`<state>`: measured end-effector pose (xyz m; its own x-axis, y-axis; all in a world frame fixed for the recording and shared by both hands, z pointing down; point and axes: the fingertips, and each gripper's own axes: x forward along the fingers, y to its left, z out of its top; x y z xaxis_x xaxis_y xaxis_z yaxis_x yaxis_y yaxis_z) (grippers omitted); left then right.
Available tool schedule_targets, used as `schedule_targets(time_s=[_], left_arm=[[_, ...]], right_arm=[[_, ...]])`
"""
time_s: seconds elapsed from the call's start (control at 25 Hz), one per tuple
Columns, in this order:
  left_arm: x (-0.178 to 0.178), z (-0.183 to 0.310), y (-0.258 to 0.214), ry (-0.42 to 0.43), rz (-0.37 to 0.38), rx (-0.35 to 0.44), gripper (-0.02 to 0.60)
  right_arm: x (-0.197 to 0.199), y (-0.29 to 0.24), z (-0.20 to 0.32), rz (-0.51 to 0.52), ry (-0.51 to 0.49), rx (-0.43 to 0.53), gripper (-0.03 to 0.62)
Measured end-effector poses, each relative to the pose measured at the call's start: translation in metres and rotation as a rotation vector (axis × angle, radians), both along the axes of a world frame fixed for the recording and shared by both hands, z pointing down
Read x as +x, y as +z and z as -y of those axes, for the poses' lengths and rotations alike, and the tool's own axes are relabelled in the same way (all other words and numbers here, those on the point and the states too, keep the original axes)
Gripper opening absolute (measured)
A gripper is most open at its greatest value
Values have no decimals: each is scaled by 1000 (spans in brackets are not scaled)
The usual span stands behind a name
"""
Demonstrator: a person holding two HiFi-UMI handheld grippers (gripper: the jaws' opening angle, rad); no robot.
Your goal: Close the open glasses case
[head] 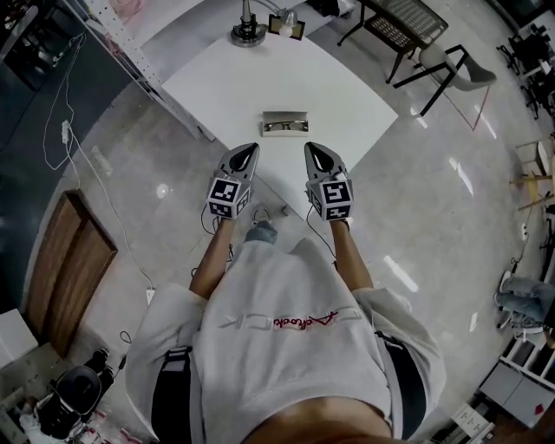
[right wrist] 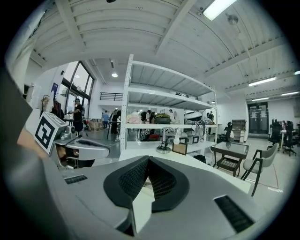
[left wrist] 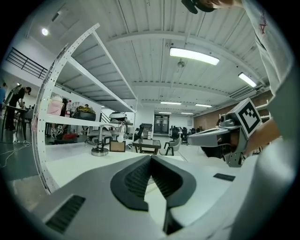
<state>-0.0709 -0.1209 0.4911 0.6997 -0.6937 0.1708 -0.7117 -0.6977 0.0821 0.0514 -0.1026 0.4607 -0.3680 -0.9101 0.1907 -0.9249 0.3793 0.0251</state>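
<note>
The glasses case (head: pixel 285 123) is a small, grey, rectangular box that lies open on the white surface (head: pixel 347 95). Its long side runs left to right. A dark pair of glasses (head: pixel 286 127) rests inside, along its near half. The case sits flat, around the middle of the surface and well in from its edges.

Past your left tongs (head: pixel 250 149), at the far edge of the white surface (head: pixel 347 95), stands a round metal base (head: pixel 248 35) with an upright post. A small dark-framed picture (head: pixel 287 26) sits just to its right. Beyond your right tongs (head: pixel 312 147) and off to the right, a black side table (head: pixel 403 24) and a grey chair (head: pixel 458 71) stand on the glossy floor (head: pixel 156 165). Well left of your left tongs a white cable (head: pixel 62 130) trails over that floor, and a wooden board (head: pixel 69 269) lies nearer you.
</note>
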Motion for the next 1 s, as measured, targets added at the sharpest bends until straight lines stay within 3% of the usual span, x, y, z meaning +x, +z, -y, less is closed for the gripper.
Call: schedule_targets(time_s=[0.44,0.76,1.0], left_arm=[[15,75,-2,73,-7,-15,26],[32,94,11,114,0,-47,26],[47,99,14,97,19,-54,26]], right_arm=[[9,-4,70,-13,57,-10,28],[24,7,83,-15,86,-31,28],[37,12,89,3,55,-41,28]])
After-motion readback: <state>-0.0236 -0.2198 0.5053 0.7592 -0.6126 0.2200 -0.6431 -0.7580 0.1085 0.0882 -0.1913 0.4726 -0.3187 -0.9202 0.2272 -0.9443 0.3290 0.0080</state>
